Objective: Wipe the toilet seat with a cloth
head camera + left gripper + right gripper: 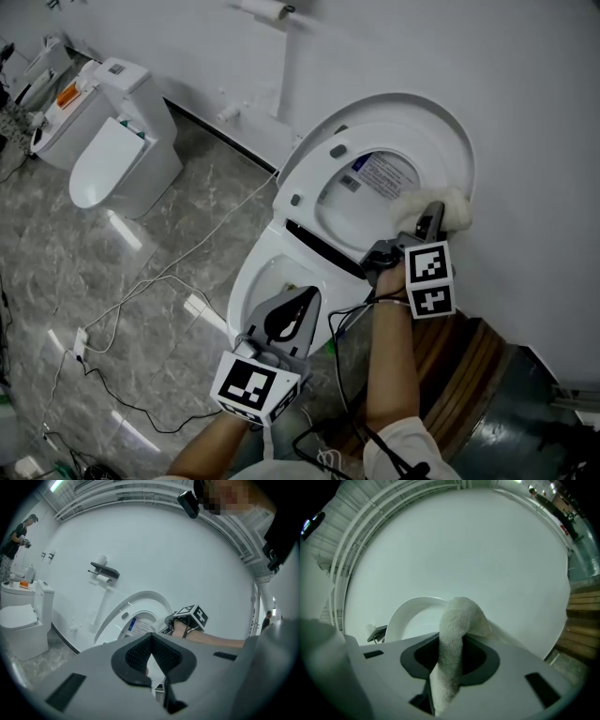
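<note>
The white toilet has its lid and seat (pixel 375 178) raised against the wall, above the open bowl (pixel 255 281). My right gripper (pixel 427 225) is shut on a fluffy white cloth (pixel 442 208), which lies against the right part of the raised seat. In the right gripper view the cloth (pixel 452 639) runs up between the jaws of the right gripper (pixel 450 665) and folds over toward the seat's rim (pixel 408 611). My left gripper (pixel 298 305) hangs over the bowl's near side, shut and holding nothing. From the left gripper (pixel 152 656) I see the seat (pixel 140 603).
A second toilet (pixel 117 150) stands at the back left. Cables (pixel 141 300) trail across the marble floor. A paper holder (pixel 272 11) is on the wall. Wooden slats (pixel 469 366) lie right of the bowl. A person (pixel 16 531) stands far left.
</note>
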`<action>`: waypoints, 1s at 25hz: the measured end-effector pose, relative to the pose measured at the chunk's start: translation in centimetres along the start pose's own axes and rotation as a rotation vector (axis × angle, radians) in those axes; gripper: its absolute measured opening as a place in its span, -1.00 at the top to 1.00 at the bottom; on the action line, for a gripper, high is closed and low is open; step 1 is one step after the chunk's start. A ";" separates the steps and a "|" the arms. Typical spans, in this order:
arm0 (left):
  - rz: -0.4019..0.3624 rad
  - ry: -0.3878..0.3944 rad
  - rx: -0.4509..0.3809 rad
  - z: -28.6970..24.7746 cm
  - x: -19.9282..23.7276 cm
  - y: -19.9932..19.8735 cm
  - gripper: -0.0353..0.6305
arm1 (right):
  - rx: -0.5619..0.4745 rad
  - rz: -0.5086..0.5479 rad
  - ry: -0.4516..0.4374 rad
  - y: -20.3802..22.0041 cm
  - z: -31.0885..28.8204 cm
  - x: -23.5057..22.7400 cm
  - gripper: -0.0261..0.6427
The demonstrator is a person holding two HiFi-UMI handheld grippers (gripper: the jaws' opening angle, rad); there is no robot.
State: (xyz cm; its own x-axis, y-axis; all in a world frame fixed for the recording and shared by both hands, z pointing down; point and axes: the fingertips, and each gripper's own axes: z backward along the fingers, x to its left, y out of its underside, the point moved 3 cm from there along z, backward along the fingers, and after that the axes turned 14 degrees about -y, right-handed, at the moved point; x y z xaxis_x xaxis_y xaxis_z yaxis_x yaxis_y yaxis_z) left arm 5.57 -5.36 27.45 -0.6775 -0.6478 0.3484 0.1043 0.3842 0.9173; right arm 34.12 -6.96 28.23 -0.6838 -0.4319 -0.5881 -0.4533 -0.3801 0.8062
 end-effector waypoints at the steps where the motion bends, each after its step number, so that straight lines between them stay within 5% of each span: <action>1: -0.001 0.002 0.000 0.0 0.0 0.0 0.91 | 0.002 0.004 -0.010 -0.1 0.1 0.2 0.62; 10: -0.049 0.085 0.000 -1.4 -1.2 -1.5 0.91 | 0.085 0.064 -0.190 -0.8 3.1 2.5 0.62; 22: -0.214 0.265 0.000 -6.5 -3.4 -5.7 0.89 | 0.259 0.139 -0.239 -2.8 11.9 0.9 0.62; 25: -0.247 0.374 0.063 -8.7 -4.1 -6.5 0.36 | 0.279 0.118 -0.219 -3.4 14.0 -0.2 0.62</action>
State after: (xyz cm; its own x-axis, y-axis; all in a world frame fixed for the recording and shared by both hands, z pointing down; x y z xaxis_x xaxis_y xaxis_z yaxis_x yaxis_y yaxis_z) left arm 14.00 -10.97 21.74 -0.3656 -0.9138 0.1772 -0.0798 0.2204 0.9721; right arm 27.77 5.87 26.49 -0.8329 -0.2628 -0.4870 -0.4820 -0.0880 0.8717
